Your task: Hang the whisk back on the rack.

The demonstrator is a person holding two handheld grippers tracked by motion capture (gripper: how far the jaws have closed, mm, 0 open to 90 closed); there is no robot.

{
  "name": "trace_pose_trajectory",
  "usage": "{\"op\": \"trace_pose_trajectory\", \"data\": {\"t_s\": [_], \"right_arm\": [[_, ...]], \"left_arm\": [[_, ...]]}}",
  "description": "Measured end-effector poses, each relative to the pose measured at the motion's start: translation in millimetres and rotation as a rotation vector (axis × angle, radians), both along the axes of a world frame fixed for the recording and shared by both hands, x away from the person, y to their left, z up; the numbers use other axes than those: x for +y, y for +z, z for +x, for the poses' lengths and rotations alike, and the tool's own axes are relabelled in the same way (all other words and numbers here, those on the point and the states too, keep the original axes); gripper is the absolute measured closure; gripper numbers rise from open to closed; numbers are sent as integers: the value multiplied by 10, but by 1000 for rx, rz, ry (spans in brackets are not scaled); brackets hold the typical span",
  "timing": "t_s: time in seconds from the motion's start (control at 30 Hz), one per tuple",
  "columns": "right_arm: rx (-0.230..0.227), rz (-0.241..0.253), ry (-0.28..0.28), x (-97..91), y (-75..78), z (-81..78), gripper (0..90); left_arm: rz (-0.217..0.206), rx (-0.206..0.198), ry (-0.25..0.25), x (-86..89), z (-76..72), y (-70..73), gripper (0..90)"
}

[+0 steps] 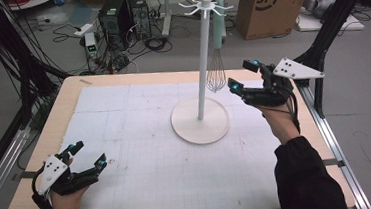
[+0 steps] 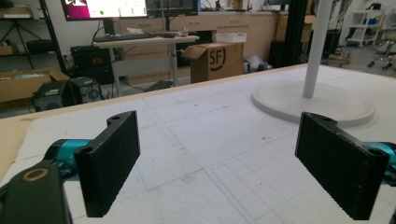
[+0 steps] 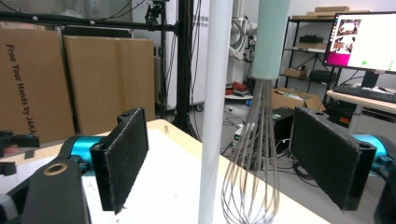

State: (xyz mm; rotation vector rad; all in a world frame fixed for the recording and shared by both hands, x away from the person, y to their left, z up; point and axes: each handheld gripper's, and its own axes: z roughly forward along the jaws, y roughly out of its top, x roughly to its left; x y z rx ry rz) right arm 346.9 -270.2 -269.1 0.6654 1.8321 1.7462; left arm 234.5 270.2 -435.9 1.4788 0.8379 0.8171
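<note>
1. Left gripper [image 1: 88, 156] rests at the near left of the counter [image 1: 131, 199], fingers [image 2: 109, 161] spread wide with nothing between them.
2. Right gripper [image 1: 244, 76] hovers at the far right beside the whisk [image 1: 216, 74], fingers [image 3: 122, 156] spread apart and clear of it.
3. The whisk hangs from the stand [image 1: 201, 58], just beside the pole, wire loops down.

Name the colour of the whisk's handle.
Pale mint green; the whisk's handle shows best in the right gripper view.
</note>
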Motion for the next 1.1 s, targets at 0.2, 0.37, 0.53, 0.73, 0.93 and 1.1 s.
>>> {"op": "trace_pose_trajectory", "data": {"t_s": [0.2,0.37,0.53,0.73,0.93,1.1], "right_arm": [[-4,19,-14,-81,-176,-232,186],[0,22,-45,-173,-384,-438,187],[16,46,-75,-268,-564,-569,186],[41,72,-97,-345,-775,-679,188],[53,92,-115,-384,-884,-797,188],[35,106,-118,-394,-931,-908,188]], "left_arm": [[3,-8,-5,-27,-19,11,145],[3,-12,-10,-42,-28,16,145],[-21,-15,-1,-23,-44,24,145],[-29,-18,-4,-35,-49,32,145],[-26,-26,-19,-72,-62,40,145],[-27,-29,-22,-79,-69,45,145]]}}
